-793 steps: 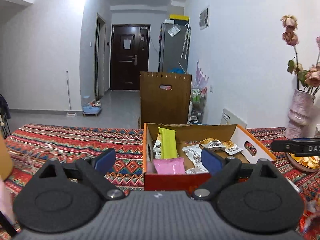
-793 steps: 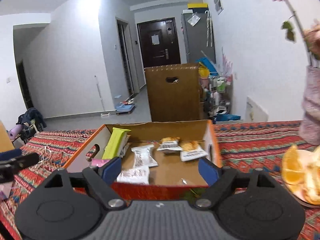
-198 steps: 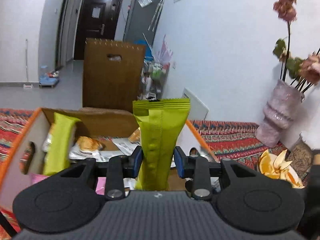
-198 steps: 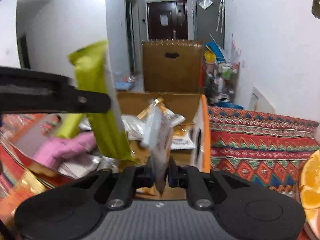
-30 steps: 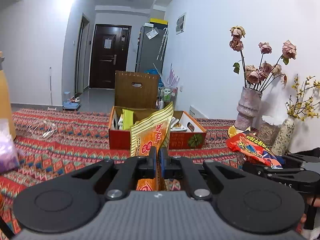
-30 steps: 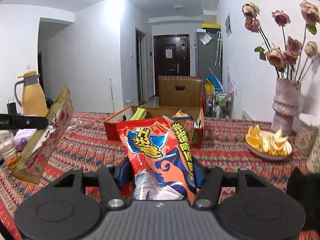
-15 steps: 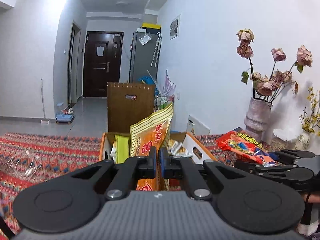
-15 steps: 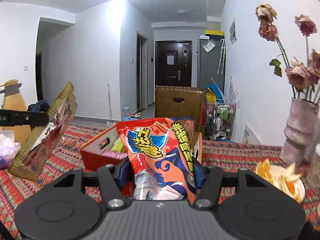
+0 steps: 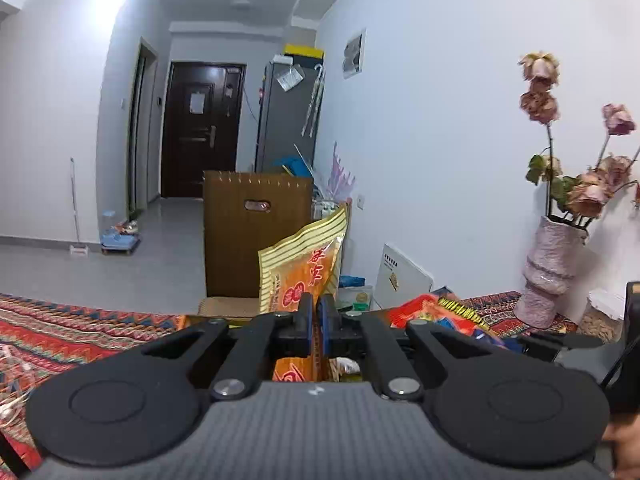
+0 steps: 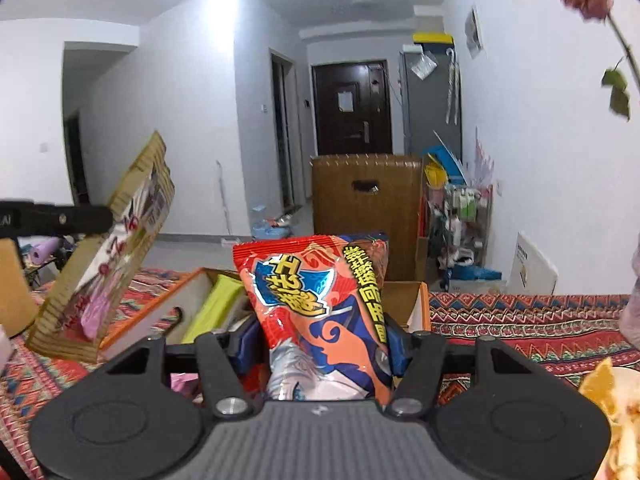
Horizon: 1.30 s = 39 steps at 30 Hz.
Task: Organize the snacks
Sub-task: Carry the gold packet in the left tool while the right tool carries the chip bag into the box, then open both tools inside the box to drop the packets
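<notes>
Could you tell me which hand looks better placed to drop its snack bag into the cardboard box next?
Right, probably: its red bag is directly in front of the box, while the yellow bag hangs off its side.

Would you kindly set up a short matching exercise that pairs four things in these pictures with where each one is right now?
Things:
1. yellow striped snack bag
2. red snack bag
3. green bar packet
4. vase

Places:
A. lying inside the cardboard box
B. clamped in the left gripper
C. standing on the patterned cloth by the wall
D. held in the right gripper

Pairs: 1-B, 2-D, 3-A, 4-C
</notes>
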Available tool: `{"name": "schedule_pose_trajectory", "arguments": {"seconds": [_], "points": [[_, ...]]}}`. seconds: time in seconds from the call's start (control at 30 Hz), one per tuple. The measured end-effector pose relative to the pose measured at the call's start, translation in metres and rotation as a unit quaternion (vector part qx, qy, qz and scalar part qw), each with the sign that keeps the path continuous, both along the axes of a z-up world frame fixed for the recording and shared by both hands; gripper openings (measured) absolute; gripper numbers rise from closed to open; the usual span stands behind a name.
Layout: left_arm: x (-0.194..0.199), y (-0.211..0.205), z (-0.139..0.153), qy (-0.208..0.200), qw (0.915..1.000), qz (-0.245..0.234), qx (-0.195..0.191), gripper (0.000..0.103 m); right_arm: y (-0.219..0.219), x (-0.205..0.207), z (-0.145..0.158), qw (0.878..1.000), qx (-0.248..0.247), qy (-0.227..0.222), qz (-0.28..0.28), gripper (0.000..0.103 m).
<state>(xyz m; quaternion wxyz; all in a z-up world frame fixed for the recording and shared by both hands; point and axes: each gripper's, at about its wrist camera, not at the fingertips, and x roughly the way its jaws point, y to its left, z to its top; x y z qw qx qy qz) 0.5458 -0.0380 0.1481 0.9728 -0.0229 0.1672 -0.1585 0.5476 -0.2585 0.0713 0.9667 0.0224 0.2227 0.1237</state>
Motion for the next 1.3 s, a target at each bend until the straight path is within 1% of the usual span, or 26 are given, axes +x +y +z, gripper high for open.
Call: {"name": "schedule_pose_trajectory", "arguments": {"seconds": [0.1,0.23,0.3,0.37,0.43,0.47,0.5,0.53,0.57,0.6,0.63,0.67,0.7,0.77,0.83,0.9,0.97,1.0,1.1,1.13,1.17,1.3], "points": [[0.035,-0.006,-0.013,0.026,0.9997,-0.004,0.0,0.005,0.001,0.029,-0.013,1.0,0.0,0.018,-0.004,0.059],[0.078,-0.015,-0.044,0.073,0.9972,0.009,0.014,0.005,0.008,0.056,-0.035,0.999,-0.014,0.043,-0.013,0.059],[0.094,-0.019,-0.061,0.093,0.9955,0.01,0.02,0.005,0.015,0.067,-0.046,0.998,-0.028,0.056,-0.011,0.059],[0.103,-0.023,-0.074,0.102,0.9944,0.01,0.023,0.005,0.021,0.075,-0.055,0.997,-0.036,0.068,-0.011,0.059],[0.111,-0.025,-0.086,0.117,0.9929,0.0,0.02,0.007,0.026,0.08,-0.063,0.995,-0.048,0.081,-0.009,0.06],[0.114,-0.026,-0.093,0.128,0.9917,-0.001,0.016,0.01,0.027,0.082,-0.066,0.995,-0.053,0.087,-0.01,0.06],[0.118,-0.025,-0.098,0.139,0.9903,0.001,0.012,0.012,0.028,0.083,-0.068,0.994,-0.057,0.088,-0.013,0.064],[0.121,-0.025,-0.105,0.151,0.9885,0.004,0.012,0.017,0.029,0.084,-0.069,0.994,-0.061,0.085,-0.017,0.068],[0.125,-0.026,-0.108,0.159,0.9871,0.004,0.012,0.029,0.029,0.083,-0.07,0.995,-0.063,0.081,-0.02,0.074],[0.126,-0.025,-0.112,0.166,0.9861,0.004,0.011,0.036,0.028,0.083,-0.07,0.995,-0.062,0.077,-0.024,0.08],[0.127,-0.025,-0.115,0.17,0.9854,0.006,0.009,0.051,0.028,0.082,-0.07,0.995,-0.064,0.074,-0.028,0.082],[0.127,-0.024,-0.116,0.174,0.9847,0.007,0.007,0.053,0.029,0.081,-0.07,0.995,-0.067,0.072,-0.028,0.083],[0.126,-0.02,-0.115,0.176,0.9844,0.007,-0.001,0.055,0.03,0.081,-0.07,0.995,-0.068,0.072,-0.029,0.084],[0.123,-0.015,-0.113,0.176,0.9843,0.013,-0.011,0.074,0.032,0.079,-0.069,0.995,-0.07,0.07,-0.029,0.088],[0.119,-0.012,-0.108,0.168,0.9853,0.025,-0.01,0.077,0.03,0.081,-0.068,0.994,-0.072,0.069,-0.033,0.089],[0.116,-0.01,-0.102,0.163,0.9862,0.026,-0.001,0.079,0.029,0.081,-0.064,0.995,-0.07,0.068,-0.036,0.089],[0.111,-0.006,-0.096,0.155,0.9873,0.035,0.004,0.084,0.028,0.077,-0.057,0.995,-0.063,0.063,-0.039,0.089],[0.107,-0.004,-0.093,0.15,0.988,0.037,0.007,0.085,0.027,0.075,-0.055,0.996,-0.059,0.061,-0.041,0.09],[0.094,0.002,-0.084,0.127,0.9907,0.044,0.022,0.087,0.028,0.069,-0.041,0.996,-0.05,0.056,-0.042,0.09],[0.09,0.003,-0.082,0.122,0.9912,0.045,0.025,0.089,0.029,0.066,-0.036,0.996,-0.05,0.055,-0.042,0.09],[0.085,0.005,-0.079,0.116,0.9918,0.047,0.028,0.092,0.031,0.063,-0.031,0.996,-0.05,0.053,-0.042,0.09],[0.064,0.012,-0.065,0.095,0.9932,0.058,0.033,0.095,0.036,0.045,-0.014,0.997,-0.053,0.044,-0.037,0.09]]}}
